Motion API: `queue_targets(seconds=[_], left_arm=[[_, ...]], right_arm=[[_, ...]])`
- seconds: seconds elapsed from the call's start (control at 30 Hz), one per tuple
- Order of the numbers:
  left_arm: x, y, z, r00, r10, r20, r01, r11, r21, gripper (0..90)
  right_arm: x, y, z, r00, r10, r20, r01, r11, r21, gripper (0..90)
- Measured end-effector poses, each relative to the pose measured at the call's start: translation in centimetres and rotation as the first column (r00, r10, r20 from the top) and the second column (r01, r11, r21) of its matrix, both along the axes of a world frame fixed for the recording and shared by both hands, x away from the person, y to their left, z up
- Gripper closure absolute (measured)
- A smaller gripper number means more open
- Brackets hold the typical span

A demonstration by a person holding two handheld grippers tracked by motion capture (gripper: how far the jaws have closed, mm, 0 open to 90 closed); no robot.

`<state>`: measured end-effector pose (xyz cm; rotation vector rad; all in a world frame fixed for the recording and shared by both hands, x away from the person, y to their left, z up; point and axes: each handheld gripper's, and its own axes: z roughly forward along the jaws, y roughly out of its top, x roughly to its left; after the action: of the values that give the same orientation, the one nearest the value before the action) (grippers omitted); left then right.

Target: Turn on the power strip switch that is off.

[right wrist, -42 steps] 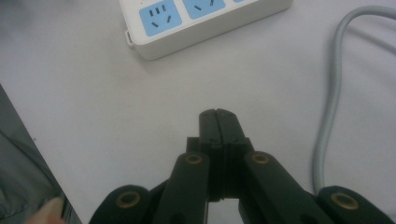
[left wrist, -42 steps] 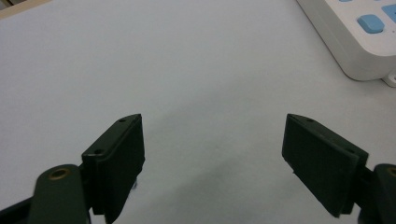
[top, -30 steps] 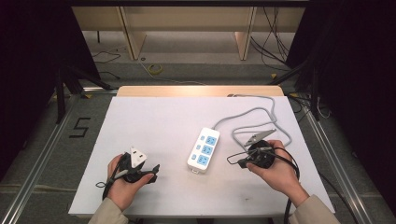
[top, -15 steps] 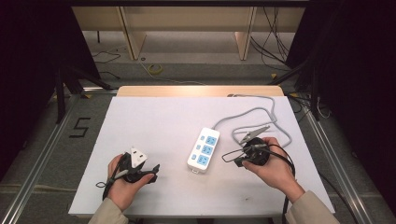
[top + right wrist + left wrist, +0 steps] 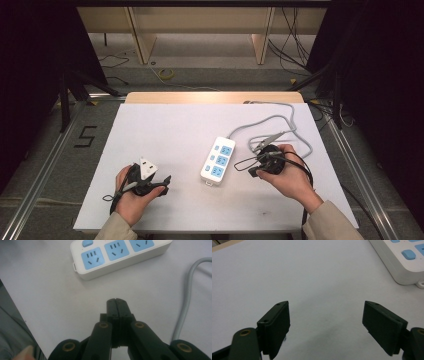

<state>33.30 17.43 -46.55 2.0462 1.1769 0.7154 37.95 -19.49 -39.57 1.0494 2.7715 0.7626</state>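
Field note: I kept the right hand-held gripper (image 5: 117,301) pinched tight on nothing, just beside the power strip (image 5: 218,160) at mid-bench (image 5: 165,125), w/ the left hand-held gripper (image 5: 325,322) spread wide and empty nearby, prob. so either could reach its sockets.

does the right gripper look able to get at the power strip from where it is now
Probably yes. The right gripper sits just beside the power strip with bare table between them. Its jaws are shut with nothing in them, so they would have to open first.
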Motion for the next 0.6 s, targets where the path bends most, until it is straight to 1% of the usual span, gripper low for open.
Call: queue_targets(seconds=[0.6], left_arm=[[-0.01, -0.18, 0.02, 1.0000, -0.004, 0.001, 0.004, 1.0000, 0.000, 21.9]], right_arm=[[0.54, 1.00, 0.38, 0.9998, 0.008, -0.018, -0.008, 1.000, -0.006, 90.0]])
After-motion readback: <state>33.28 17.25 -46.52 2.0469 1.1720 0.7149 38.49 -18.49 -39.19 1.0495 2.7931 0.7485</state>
